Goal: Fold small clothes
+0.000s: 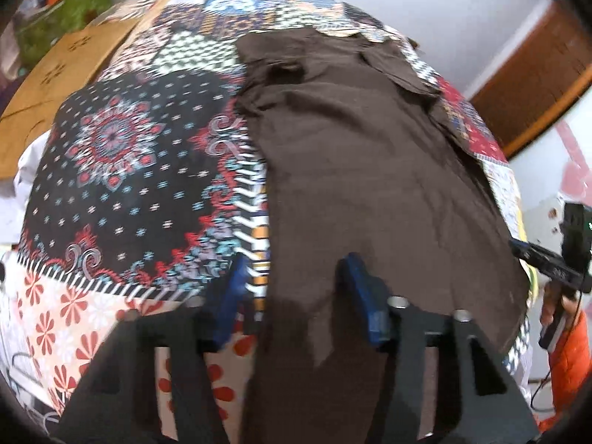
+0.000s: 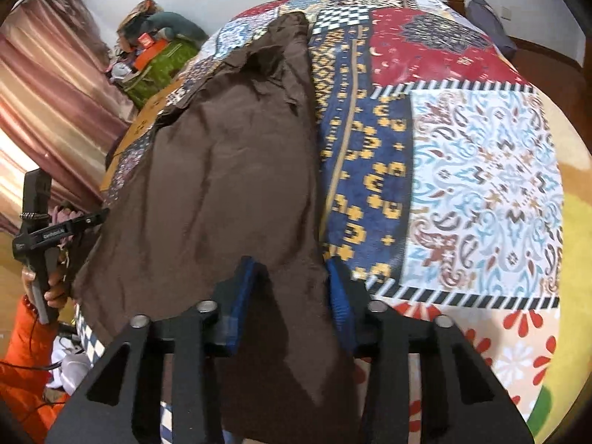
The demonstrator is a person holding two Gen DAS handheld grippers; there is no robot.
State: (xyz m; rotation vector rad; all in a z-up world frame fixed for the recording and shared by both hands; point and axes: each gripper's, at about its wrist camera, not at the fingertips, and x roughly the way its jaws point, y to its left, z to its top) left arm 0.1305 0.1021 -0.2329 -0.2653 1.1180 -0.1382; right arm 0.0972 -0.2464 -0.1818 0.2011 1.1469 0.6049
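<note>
A dark brown garment lies spread lengthwise on a patchwork cloth. My left gripper is open, its blue-padded fingers astride the garment's near left edge. In the right wrist view the same brown garment lies on the patchwork cloth. My right gripper is open, its fingers astride the garment's near right corner. Each gripper shows in the other's view, the right one at the far right and the left one at the far left.
A brown board and a green bag lie beyond the cloth's left side. A wooden door is at the right. Pink curtains hang at the left. An orange sleeve shows by the table's edge.
</note>
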